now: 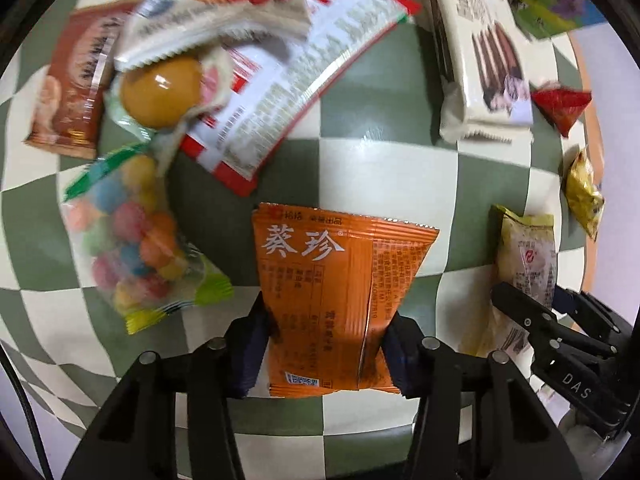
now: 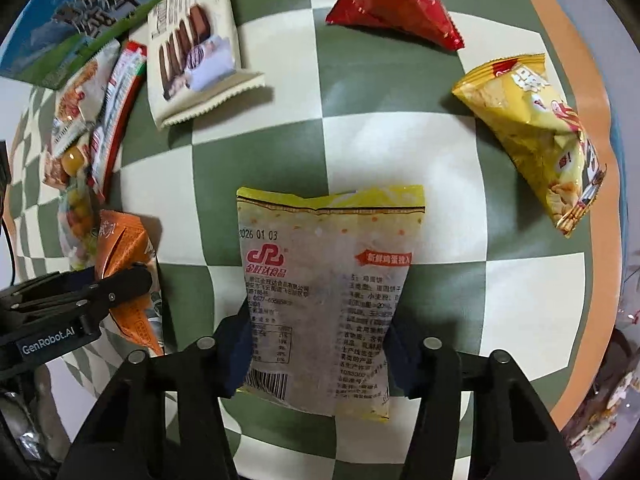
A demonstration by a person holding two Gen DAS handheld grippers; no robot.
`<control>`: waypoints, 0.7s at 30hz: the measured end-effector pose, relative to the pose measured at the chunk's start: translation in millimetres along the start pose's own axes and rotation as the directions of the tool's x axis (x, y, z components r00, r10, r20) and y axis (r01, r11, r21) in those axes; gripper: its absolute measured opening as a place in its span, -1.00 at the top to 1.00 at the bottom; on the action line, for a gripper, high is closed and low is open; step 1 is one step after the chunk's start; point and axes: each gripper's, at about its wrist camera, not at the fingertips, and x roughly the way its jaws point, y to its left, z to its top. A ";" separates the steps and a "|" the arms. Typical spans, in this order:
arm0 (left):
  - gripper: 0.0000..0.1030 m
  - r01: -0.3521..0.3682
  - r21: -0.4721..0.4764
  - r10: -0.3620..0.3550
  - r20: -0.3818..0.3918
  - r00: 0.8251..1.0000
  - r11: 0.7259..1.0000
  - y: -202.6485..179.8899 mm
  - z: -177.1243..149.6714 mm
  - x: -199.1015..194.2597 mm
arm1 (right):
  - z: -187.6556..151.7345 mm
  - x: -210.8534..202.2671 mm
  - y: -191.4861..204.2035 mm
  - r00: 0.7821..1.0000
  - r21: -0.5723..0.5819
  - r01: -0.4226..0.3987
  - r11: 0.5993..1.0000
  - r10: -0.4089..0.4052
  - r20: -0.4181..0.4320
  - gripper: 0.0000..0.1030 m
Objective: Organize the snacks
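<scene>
Orange foil fills the middle of the left wrist view: the left gripper (image 1: 328,344) is clamped on the lower half of an orange packet (image 1: 340,292), its dark pads pressing in from both sides so the foil pinches between them. The packet's bottom edge sits low between the black fingers, which hide its lower corners. The gripper points steeply down at a green and cream checkered cloth (image 1: 384,152).

In the right wrist view the right gripper (image 2: 318,344) is closed on a pale yellow packet (image 2: 332,280), pads squeezing its waist; it too points almost straight down. Each gripper shows at the edge of the other's view, so the two packets hang side by side, just apart.

Farther out on the cloth, a bag of coloured candy balls (image 1: 128,240) lies left of the orange packet, blurred. Above it is a heap that is hard to sort out: a red-edged white wrapper (image 1: 304,72), a brown packet (image 1: 76,88), and a round amber sweet (image 1: 160,92) under crumpled wrappers. A cream packet of chocolate sticks (image 2: 192,52) lies flat, partly over a blue and green box (image 2: 80,8) cut off by the frame. A red triangular packet (image 2: 392,4) and a yellow chip bag (image 2: 536,136) lie near the cloth's orange border.
</scene>
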 end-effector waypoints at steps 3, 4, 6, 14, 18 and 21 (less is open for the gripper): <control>0.07 0.017 0.000 -0.017 0.032 0.999 1.000 10.7 -4.0 -18.0 | 8.2 -13.4 -5.8 1.000 0.006 -0.016 1.000 0.016 0.025 -0.05; 0.07 0.023 0.006 -0.023 0.042 0.999 1.000 7.1 -4.3 -26.1 | 11.9 -20.3 -6.5 0.999 0.001 -0.026 1.000 0.026 0.042 -0.04; 0.07 0.038 0.011 -0.039 0.058 0.998 0.999 6.4 -3.5 -43.1 | 17.1 -33.5 -8.2 0.997 -0.005 -0.050 0.999 0.050 0.060 -0.02; 0.07 0.145 0.073 -0.157 0.218 0.963 0.987 15.6 18.1 -170.6 | 44.8 -138.3 0.8 0.961 -0.082 -0.191 0.978 0.204 0.187 -0.02; 0.07 0.143 0.104 -0.169 0.301 0.939 0.984 25.3 89.3 -235.2 | 78.7 -195.2 27.5 0.928 -0.128 -0.220 0.967 0.248 0.277 -0.02; 0.07 0.104 0.103 -0.133 0.331 0.934 0.989 23.0 129.5 -243.5 | 118.0 -204.7 64.3 0.914 -0.150 -0.193 0.970 0.234 0.333 -0.02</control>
